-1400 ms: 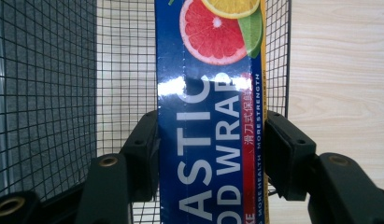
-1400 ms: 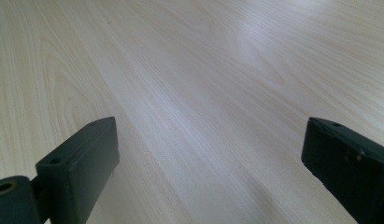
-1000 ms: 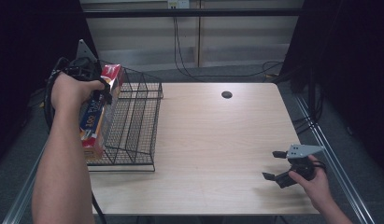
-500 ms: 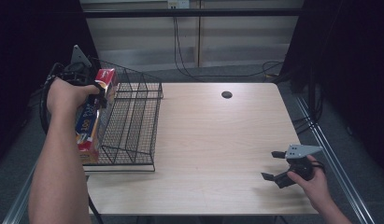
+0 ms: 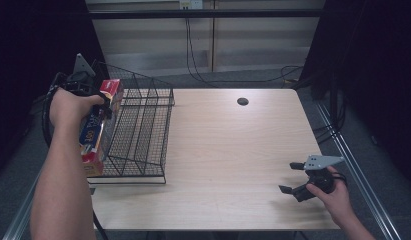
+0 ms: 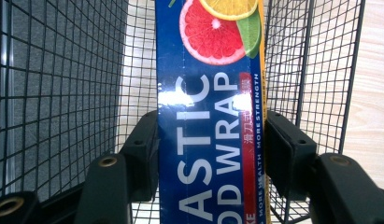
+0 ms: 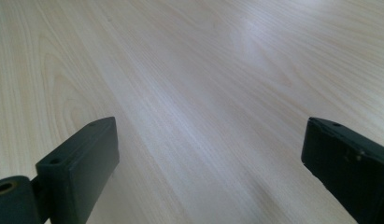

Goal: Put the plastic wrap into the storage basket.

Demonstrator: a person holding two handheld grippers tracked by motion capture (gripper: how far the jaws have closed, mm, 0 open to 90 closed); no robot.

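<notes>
A long blue plastic wrap box (image 5: 94, 131) with citrus pictures (image 6: 211, 112) is clamped between the jaws of my left gripper (image 5: 95, 102) (image 6: 210, 144). The box stands tilted at the left end of a black wire rack (image 5: 138, 130), its lower end near the rack's front left corner. Wire mesh (image 6: 59, 84) lies on both sides of the box in the left gripper view. Low over the table near its front right corner, my right gripper (image 5: 289, 177) (image 7: 210, 154) is open, with bare wood between its jaws.
The light wood table (image 5: 233, 150) has a round dark cable hole (image 5: 242, 101) at the back. The rack takes up the table's left side. Metal rails (image 5: 353, 165) run along the table's right edge. Cables (image 5: 193, 50) hang behind the table.
My left hand has carried the box a little leftward and down along the rack's left end. The right gripper has stayed in place.
</notes>
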